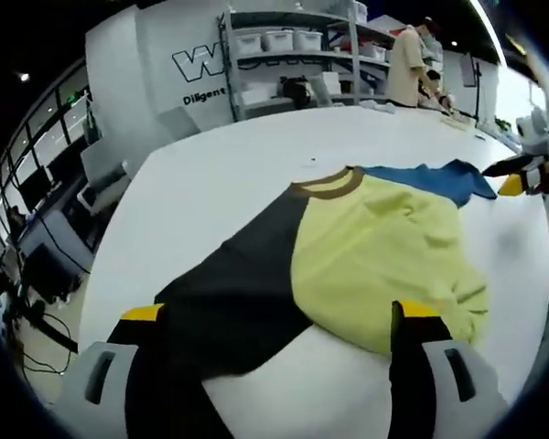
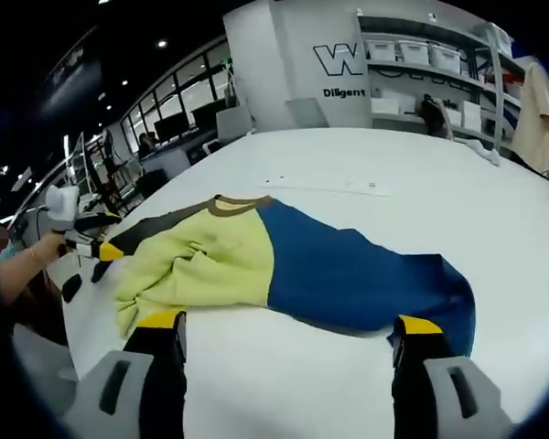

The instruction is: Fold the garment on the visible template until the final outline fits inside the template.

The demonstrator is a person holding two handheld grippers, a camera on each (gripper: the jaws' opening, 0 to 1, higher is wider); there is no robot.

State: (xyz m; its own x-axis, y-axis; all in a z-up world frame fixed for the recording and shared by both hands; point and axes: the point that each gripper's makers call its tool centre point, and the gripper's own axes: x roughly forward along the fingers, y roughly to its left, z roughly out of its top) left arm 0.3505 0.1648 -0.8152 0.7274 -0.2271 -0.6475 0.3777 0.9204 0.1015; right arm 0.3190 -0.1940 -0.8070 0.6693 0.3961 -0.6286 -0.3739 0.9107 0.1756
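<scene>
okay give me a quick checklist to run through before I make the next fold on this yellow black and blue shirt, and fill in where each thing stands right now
1. Garment fully on the white table: ok, no part hangs over an edge in either view.
2. Left gripper free to grasp: ok, jaws open, nothing between them.
3. Right gripper free to grasp: ok, jaws open over bare table beside the blue sleeve.
4. Fabric lying flat: not ok, the yellow panel is bunched and wrinkled.
5. Template outline located: cannot tell, no marking shows around the garment.
6. Folding finished: not ok, the black sleeve and blue sleeve are spread out to opposite sides.
</scene>
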